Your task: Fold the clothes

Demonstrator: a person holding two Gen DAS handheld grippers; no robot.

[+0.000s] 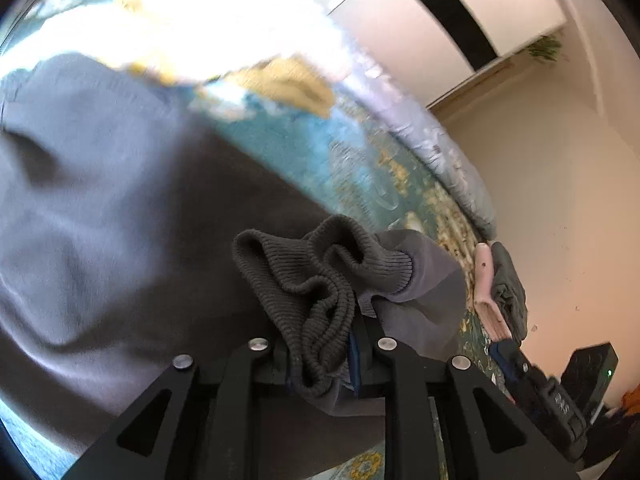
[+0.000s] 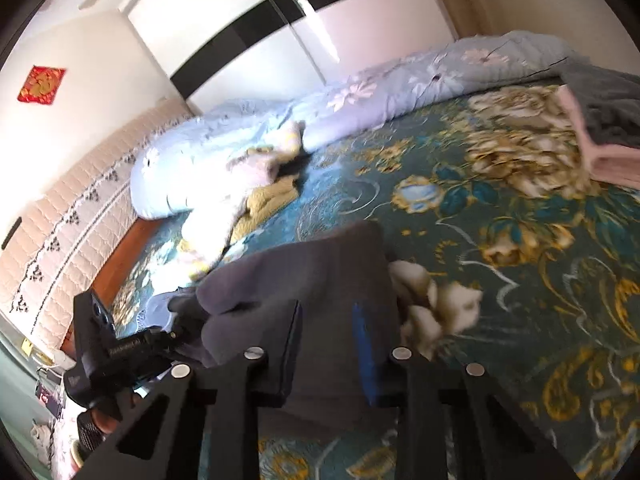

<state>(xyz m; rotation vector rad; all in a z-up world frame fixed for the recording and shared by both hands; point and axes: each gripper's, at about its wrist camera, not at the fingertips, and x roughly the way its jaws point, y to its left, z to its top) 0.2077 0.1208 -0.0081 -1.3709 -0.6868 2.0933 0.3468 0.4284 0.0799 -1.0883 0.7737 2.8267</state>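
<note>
Home bedroom: bed (image 2: 460, 208), quilt (image 2: 360, 96), wardrobe (image 2: 248, 40).

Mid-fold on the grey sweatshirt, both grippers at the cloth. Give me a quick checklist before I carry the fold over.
1. Left gripper shut on the ribbed cuff: ok, the cuff is bunched between its fingers.
2. Right gripper gripping the grey sweatshirt: cannot tell; cloth lies between its fingers, but a gap shows and the picture is blurred.
3. Sweatshirt body lying flat: not ok, it shows creases and a dip in the left wrist view.
4. Room on the floral bedspread ahead of the right gripper: ok, bare there.
5. Folded pink and grey stack clear of the sweatshirt: ok, it lies apart, far across the bed.
</note>
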